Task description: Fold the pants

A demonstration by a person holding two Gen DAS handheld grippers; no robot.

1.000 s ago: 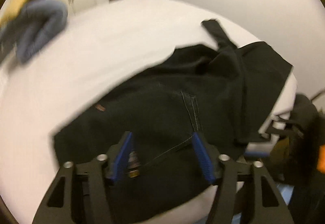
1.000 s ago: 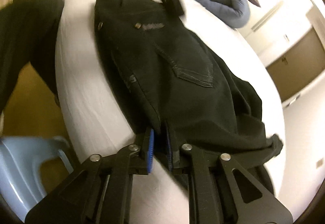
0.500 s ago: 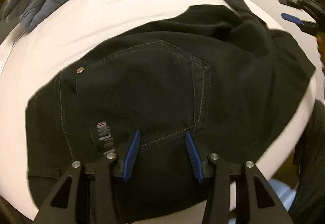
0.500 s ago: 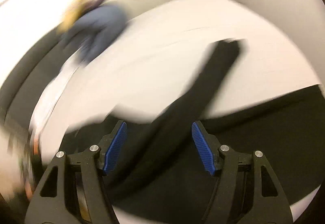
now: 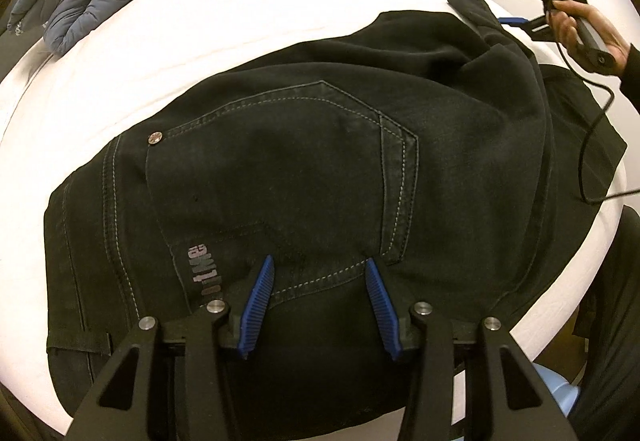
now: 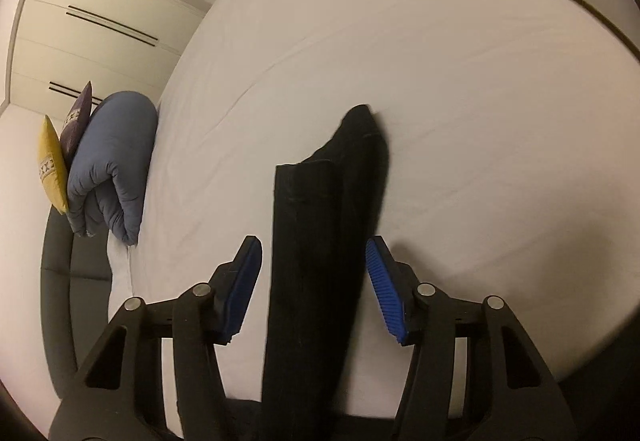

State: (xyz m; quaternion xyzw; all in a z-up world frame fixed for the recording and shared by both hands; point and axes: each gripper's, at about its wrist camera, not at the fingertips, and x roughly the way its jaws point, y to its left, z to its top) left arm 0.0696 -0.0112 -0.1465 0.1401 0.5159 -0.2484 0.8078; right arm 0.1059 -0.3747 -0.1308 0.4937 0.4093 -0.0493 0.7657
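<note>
Black pants [image 5: 304,169] lie bunched on the white bed [image 5: 248,5], back pocket up. My left gripper [image 5: 318,293] is open just above the waistband near the pocket, holding nothing. My right gripper [image 6: 314,281] is open over a narrow black pant leg [image 6: 320,225] that runs between its blue pads [image 6: 384,281]. I cannot tell whether the pads touch the leg. The right gripper also shows in the left wrist view [image 5: 520,5] at the far leg end, held by a hand.
A folded blue-grey duvet [image 6: 112,165] and yellow and purple cushions [image 6: 52,165] sit at the head of the bed. The bed edge [image 5: 580,265] runs close on the right, with a light blue chair [image 5: 560,393] below it. Wardrobe doors [image 6: 100,25] stand beyond.
My right gripper let go of the pants, opened, and swung to the far pant leg. My left gripper moved in over the back pocket and stayed open.
</note>
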